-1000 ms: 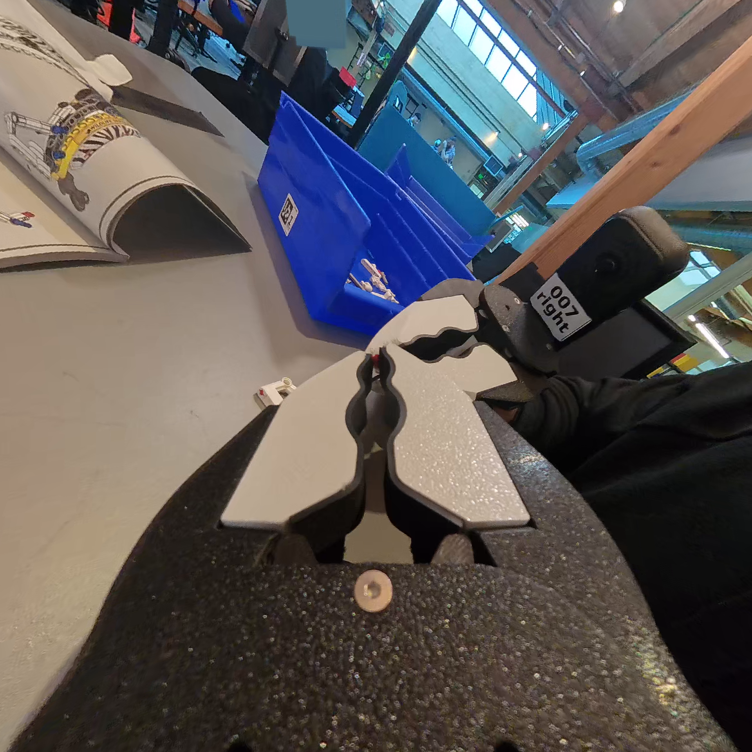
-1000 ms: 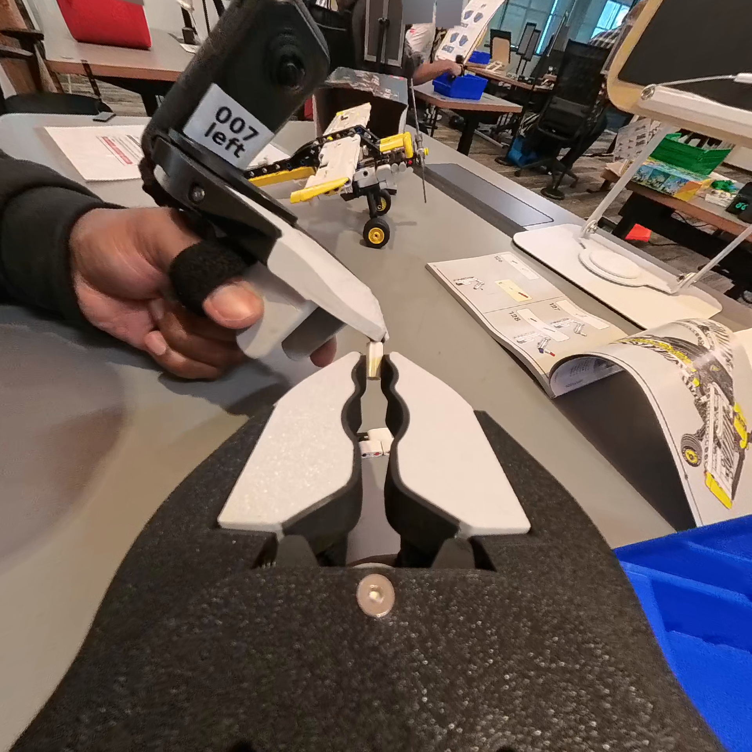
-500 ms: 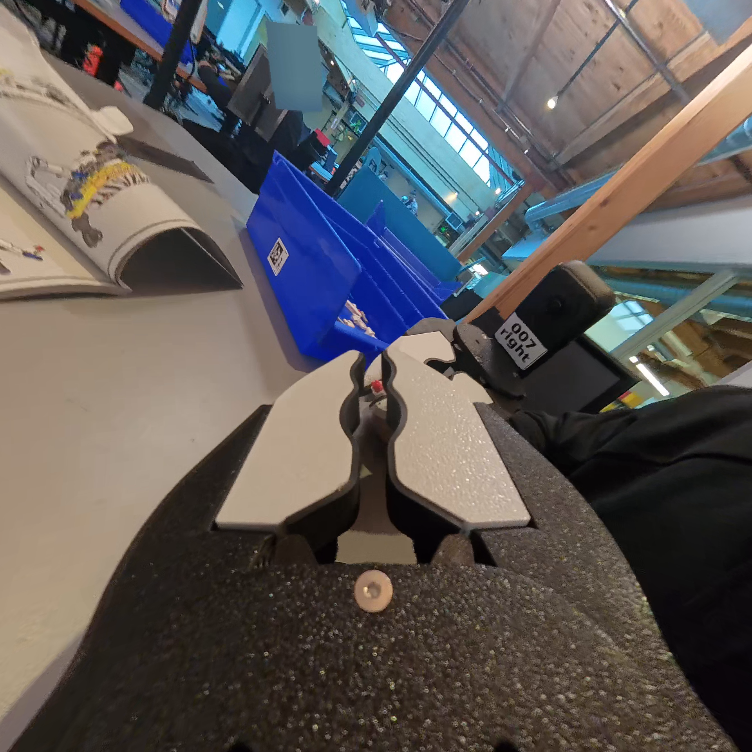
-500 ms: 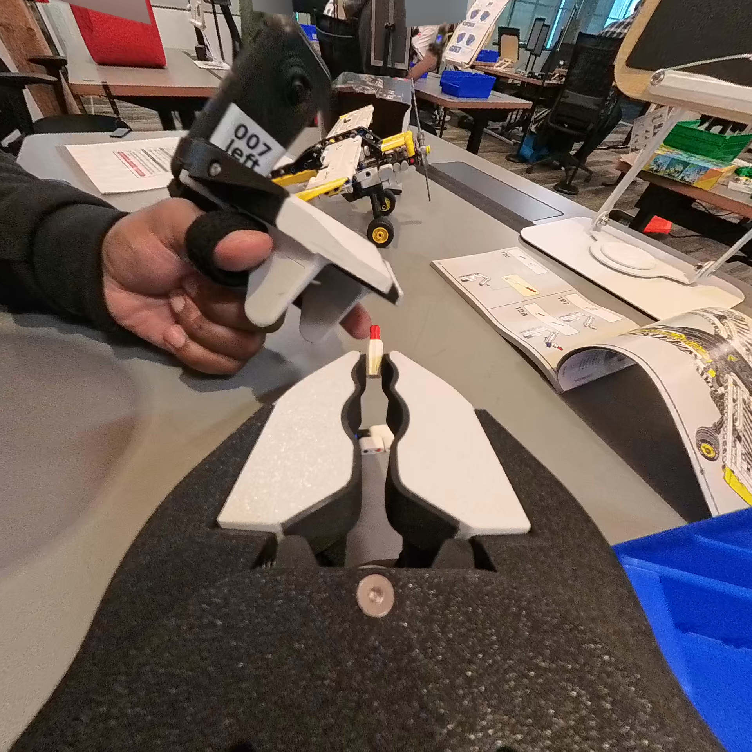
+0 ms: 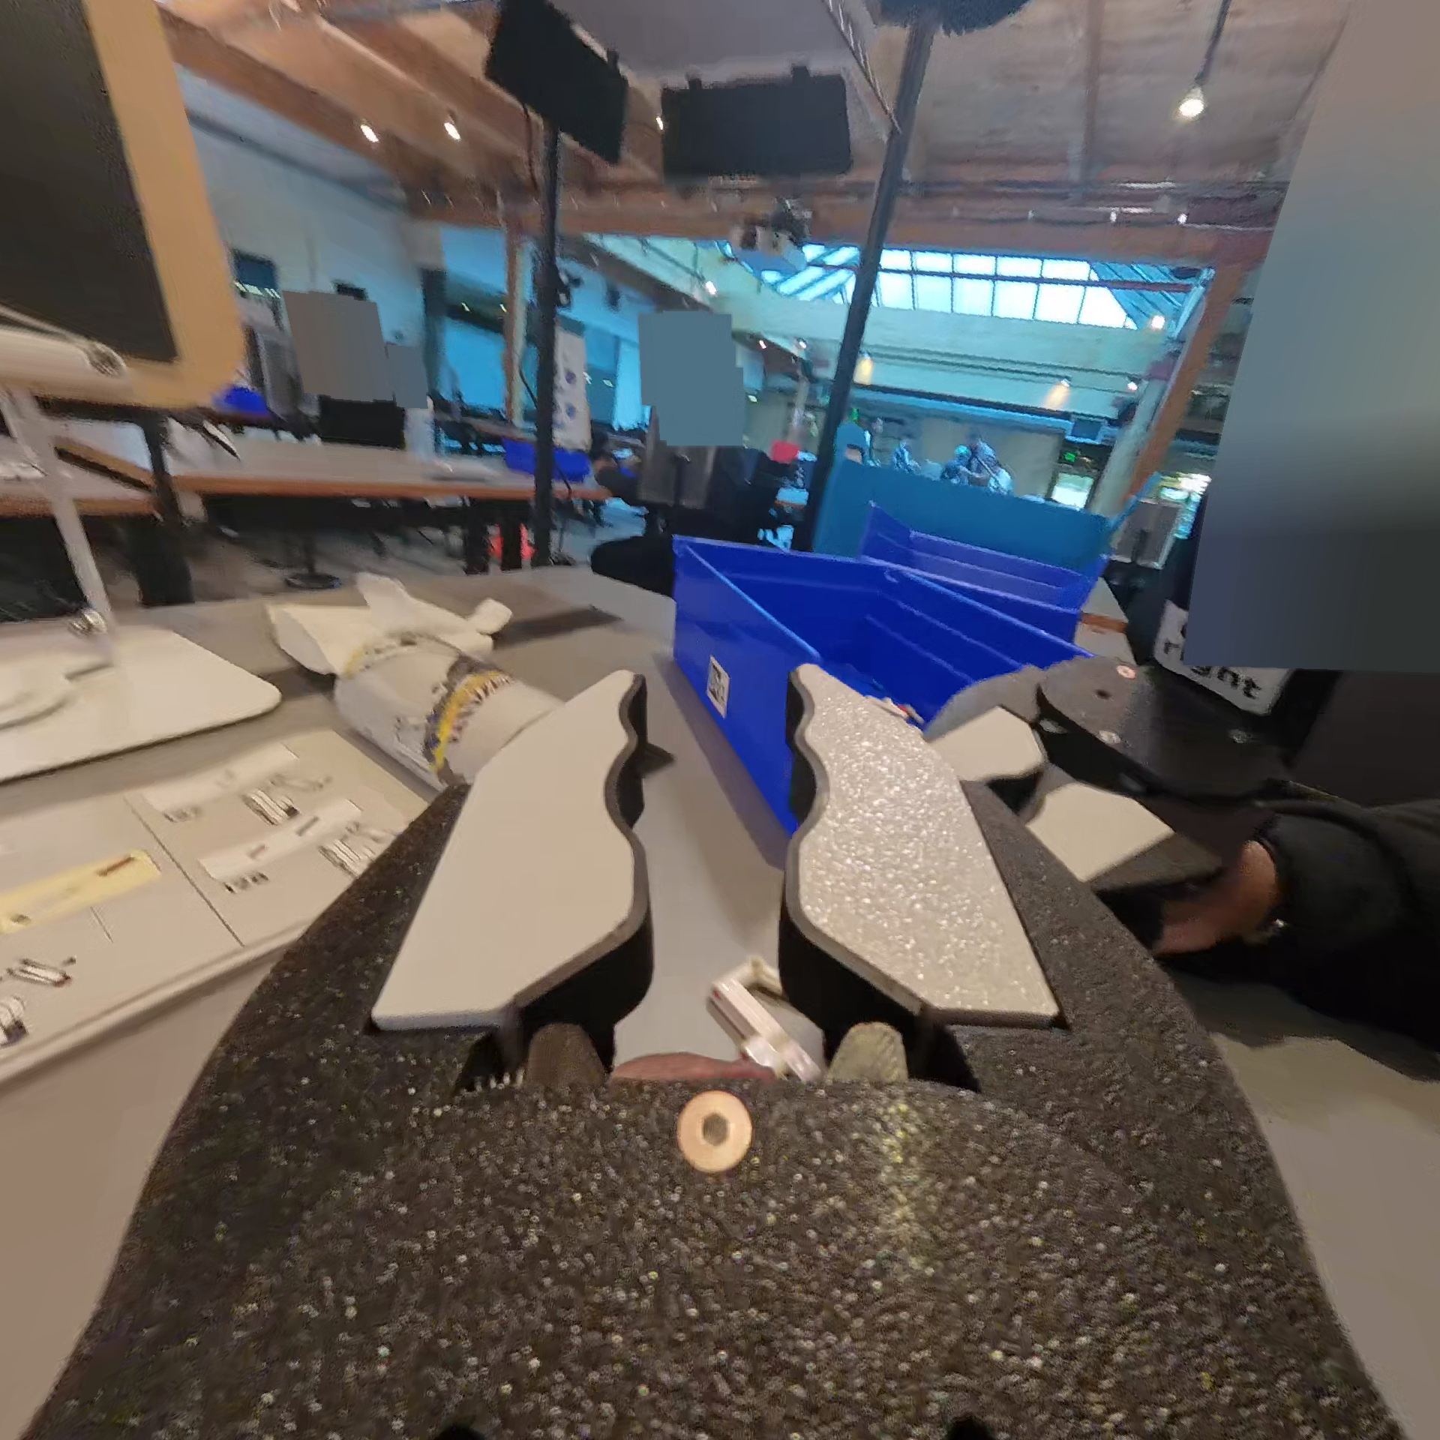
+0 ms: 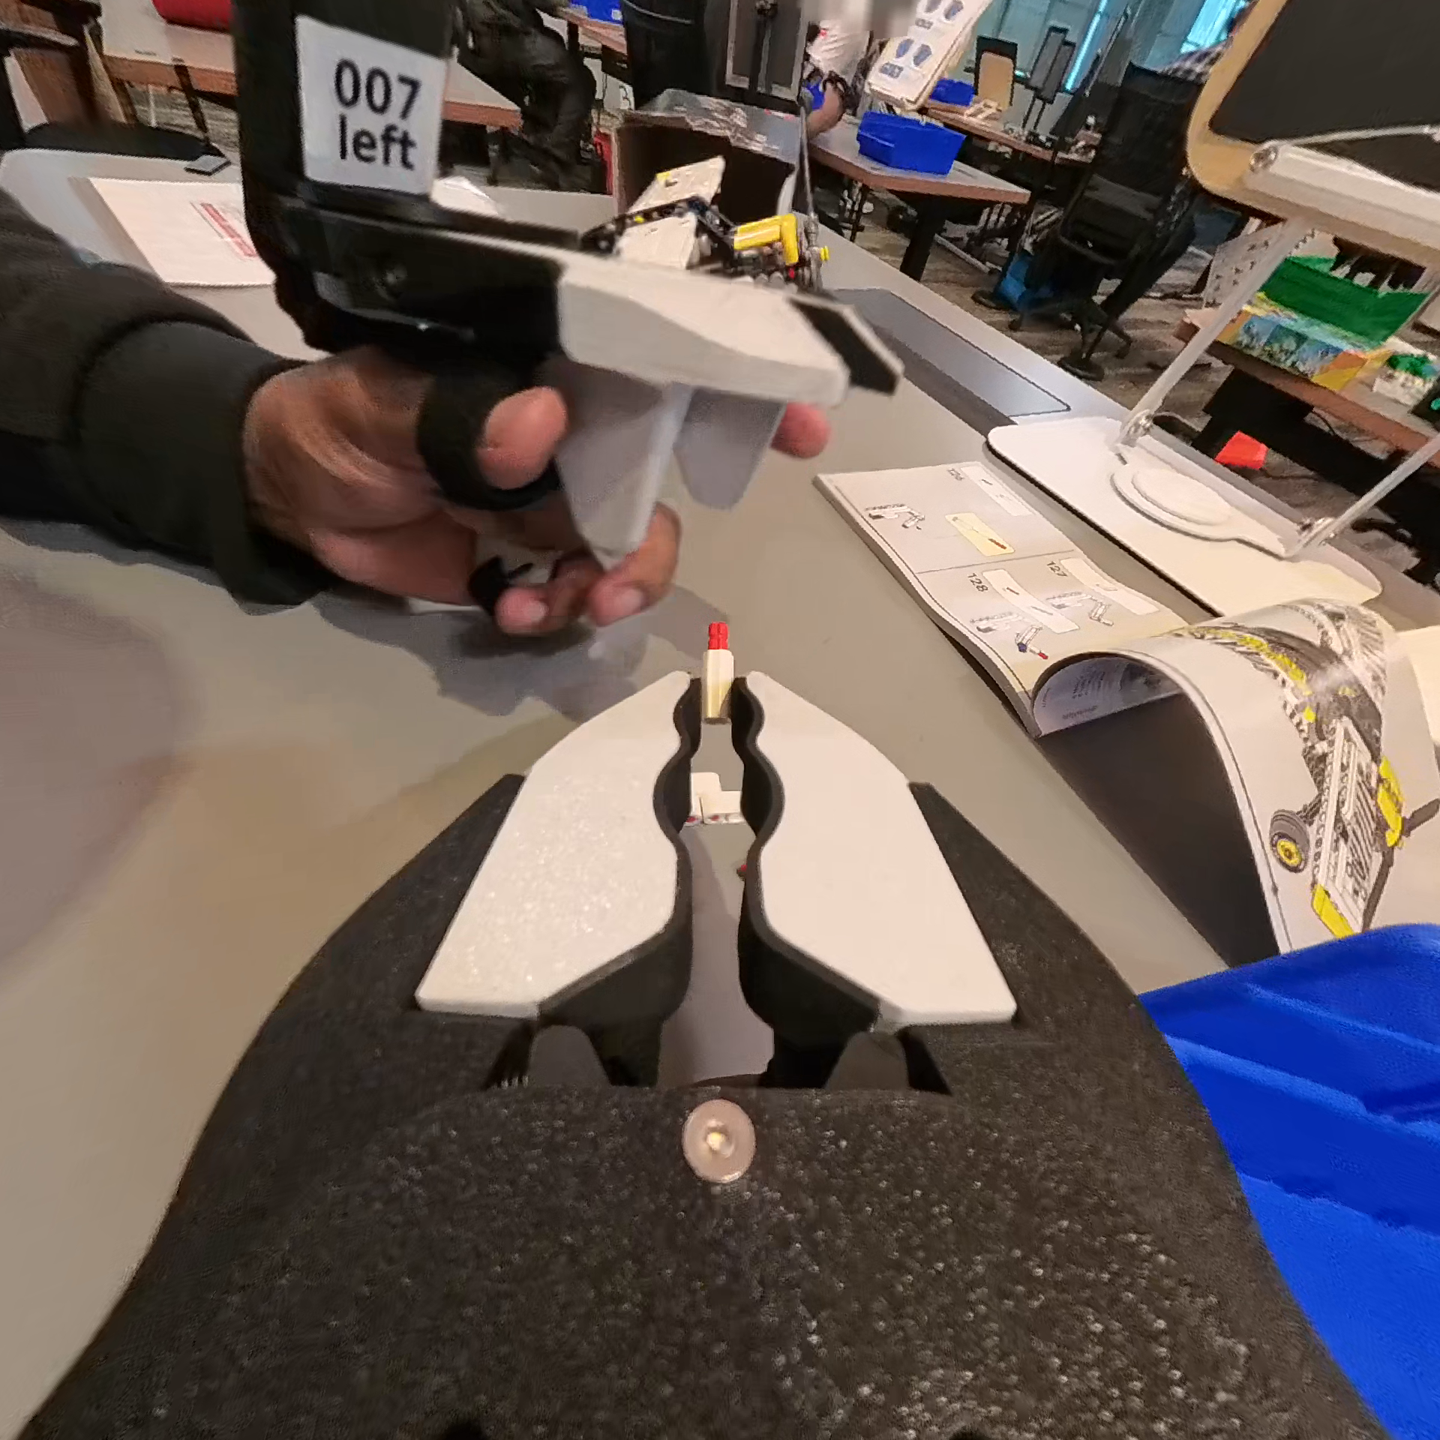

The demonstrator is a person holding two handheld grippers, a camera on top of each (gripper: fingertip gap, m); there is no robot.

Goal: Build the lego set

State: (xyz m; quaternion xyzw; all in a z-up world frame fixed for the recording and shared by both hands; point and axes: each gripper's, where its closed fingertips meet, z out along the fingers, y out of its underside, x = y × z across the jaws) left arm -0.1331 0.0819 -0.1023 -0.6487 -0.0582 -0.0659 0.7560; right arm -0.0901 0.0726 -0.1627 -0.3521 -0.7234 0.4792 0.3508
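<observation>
The left gripper has just let go — its tongs were nearly together a moment ago and now stand wide apart with nothing between the tips. It has lifted away too. The right gripper stays clamped on a small white peg with a red tip, which pokes out past its tips. A small white brick piece lies on the grey table below, beside the blue bin.
</observation>
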